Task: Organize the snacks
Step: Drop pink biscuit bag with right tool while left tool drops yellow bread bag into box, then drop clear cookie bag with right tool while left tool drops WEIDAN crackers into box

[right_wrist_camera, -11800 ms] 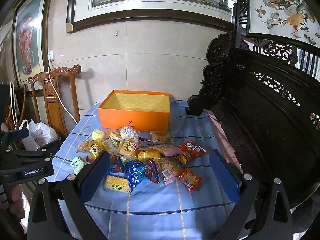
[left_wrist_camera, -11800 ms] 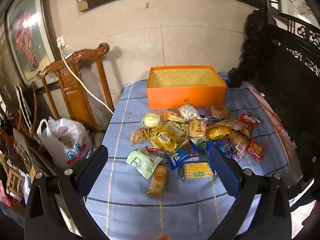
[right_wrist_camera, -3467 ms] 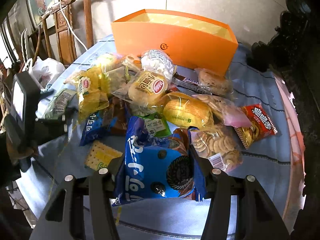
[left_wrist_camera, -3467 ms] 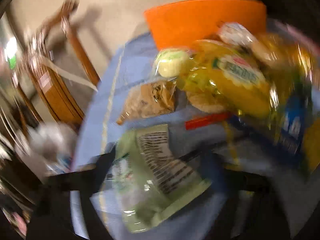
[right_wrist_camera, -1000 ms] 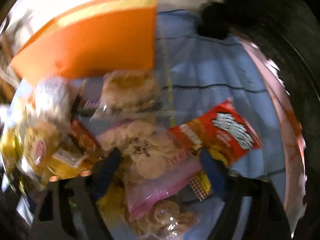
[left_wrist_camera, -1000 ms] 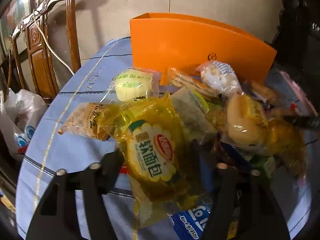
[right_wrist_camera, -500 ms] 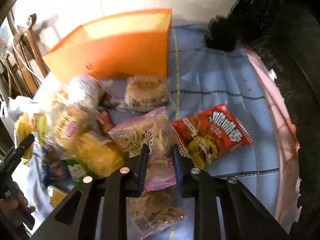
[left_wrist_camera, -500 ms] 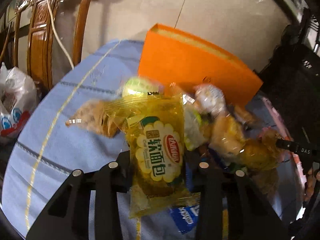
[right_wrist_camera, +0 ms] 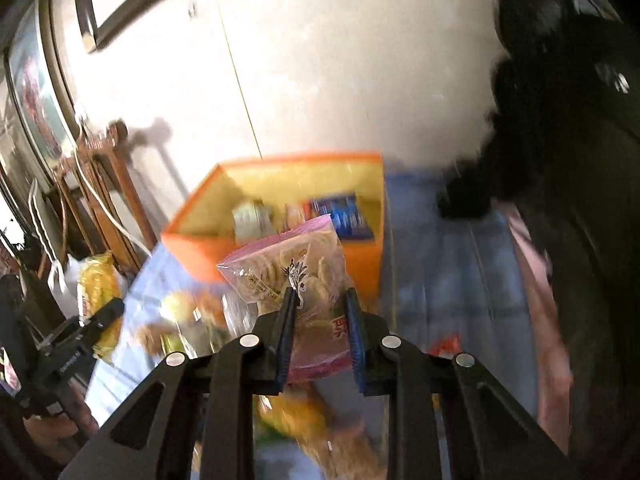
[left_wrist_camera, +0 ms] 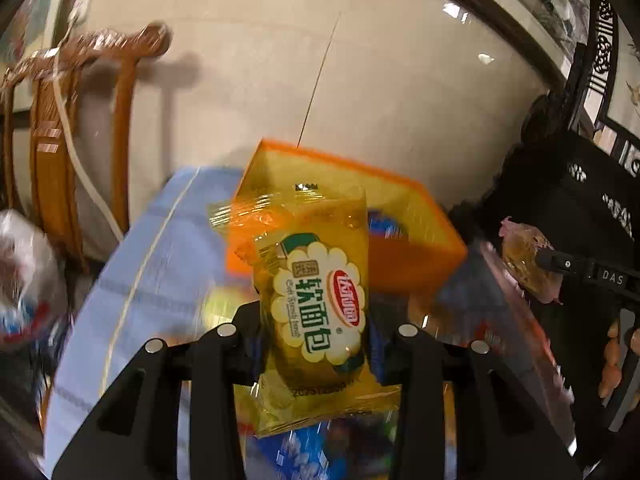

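Note:
My left gripper (left_wrist_camera: pixel 316 336) is shut on a yellow soft-bread packet (left_wrist_camera: pixel 316 292) and holds it in the air in front of the orange box (left_wrist_camera: pixel 416 264). My right gripper (right_wrist_camera: pixel 320 320) is shut on a pink packet of round biscuits (right_wrist_camera: pixel 296 264), lifted just short of the orange box (right_wrist_camera: pixel 200 244). The box holds a blue packet (right_wrist_camera: pixel 344 216) and a pale green packet (right_wrist_camera: pixel 250 220). The right gripper with its biscuit packet (left_wrist_camera: pixel 528 260) shows at the right of the left wrist view. The left gripper with the yellow packet (right_wrist_camera: pixel 96 284) shows at the left of the right wrist view.
More snack packets (right_wrist_camera: pixel 316 432) lie blurred on the blue striped tablecloth (left_wrist_camera: pixel 132 280) under both grippers. A carved wooden chair (left_wrist_camera: pixel 52 152) and a white plastic bag (left_wrist_camera: pixel 24 264) stand left of the table. A dark carved bench (right_wrist_camera: pixel 580 240) runs along the right side.
Both grippers have risen off the pile with their packets and moved toward the orange box. The views are blurred by the motion.

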A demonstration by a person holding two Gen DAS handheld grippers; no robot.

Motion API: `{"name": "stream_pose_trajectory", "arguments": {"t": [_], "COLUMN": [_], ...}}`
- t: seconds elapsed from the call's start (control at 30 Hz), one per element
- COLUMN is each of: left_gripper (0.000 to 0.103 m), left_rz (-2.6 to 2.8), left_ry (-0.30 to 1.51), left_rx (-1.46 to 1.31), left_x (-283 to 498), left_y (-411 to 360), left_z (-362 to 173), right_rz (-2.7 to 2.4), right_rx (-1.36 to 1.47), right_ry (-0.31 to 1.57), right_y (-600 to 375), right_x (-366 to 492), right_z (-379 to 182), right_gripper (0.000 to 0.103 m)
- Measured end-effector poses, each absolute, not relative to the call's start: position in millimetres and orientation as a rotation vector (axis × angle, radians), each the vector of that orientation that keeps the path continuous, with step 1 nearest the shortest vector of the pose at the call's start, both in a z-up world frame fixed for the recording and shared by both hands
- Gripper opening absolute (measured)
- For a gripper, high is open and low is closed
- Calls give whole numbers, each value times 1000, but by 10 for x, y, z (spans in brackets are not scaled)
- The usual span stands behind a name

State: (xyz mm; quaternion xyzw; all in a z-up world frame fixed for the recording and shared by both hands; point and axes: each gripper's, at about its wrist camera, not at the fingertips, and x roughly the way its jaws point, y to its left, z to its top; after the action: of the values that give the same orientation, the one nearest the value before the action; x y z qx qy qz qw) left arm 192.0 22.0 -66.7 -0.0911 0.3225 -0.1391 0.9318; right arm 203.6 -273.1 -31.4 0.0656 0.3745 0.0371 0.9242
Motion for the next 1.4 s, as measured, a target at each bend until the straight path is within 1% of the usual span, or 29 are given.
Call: {"name": "stream_pose_trajectory", "arguments": {"t": [0.17,0.23,0.27,0.3,0.33,0.37,0.4,0.47,0.53,0.7,0.93,1.13,1.3,1.4], "left_gripper": [37,39,51,63,89,98,98,98,98,98,98,98,98,98], "left_rz": [-298,-299,-287,-270,-256,-236,-222,-190,-189,-204,-296,-531,-652,-672], "left_ry": [575,571,576,583,593,591,583,582,562,575,645,737,802,777], "left_rx": [-123,-97,-90,-98,-103,-107,-102,-65,-50,-20,63,73,169,261], "left_x": [2512,2844,2989,3159,3275,3388,3437,3500,3436,3060,2047,1155,588,443], "left_y": [-75,-238,-291,-335,-363,-379,-380,-379,-324,-168,-68,-124,-302,-453], "left_z": [-174,12,92,168,211,263,292,320,308,63,-551,-1095,-1609,-1805], "right_rz": [92,104,119,115,102,67,34,1,3,3,7,20,3,4], "right_rx": [102,93,85,66,40,9,-18,-53,-31,-34,56,64,-18,-69], "right_ry": [696,687,683,675,669,654,637,631,620,646,732,869,970,1000], "right_y": [-2650,-2587,-2537,-2503,-2476,-2458,-2455,-2482,-2540,-2644,-2738,-2705,-2650,-2604], "right_x": [2611,2856,3031,3149,3250,3348,3403,3459,3388,3029,2268,1572,1150,1039], "right_z": [167,334,437,500,550,592,617,636,632,395,-198,-892,-1441,-1676], "right_gripper": [24,26,29,37,62,75,84,84,84,84,84,84,84,84]}}
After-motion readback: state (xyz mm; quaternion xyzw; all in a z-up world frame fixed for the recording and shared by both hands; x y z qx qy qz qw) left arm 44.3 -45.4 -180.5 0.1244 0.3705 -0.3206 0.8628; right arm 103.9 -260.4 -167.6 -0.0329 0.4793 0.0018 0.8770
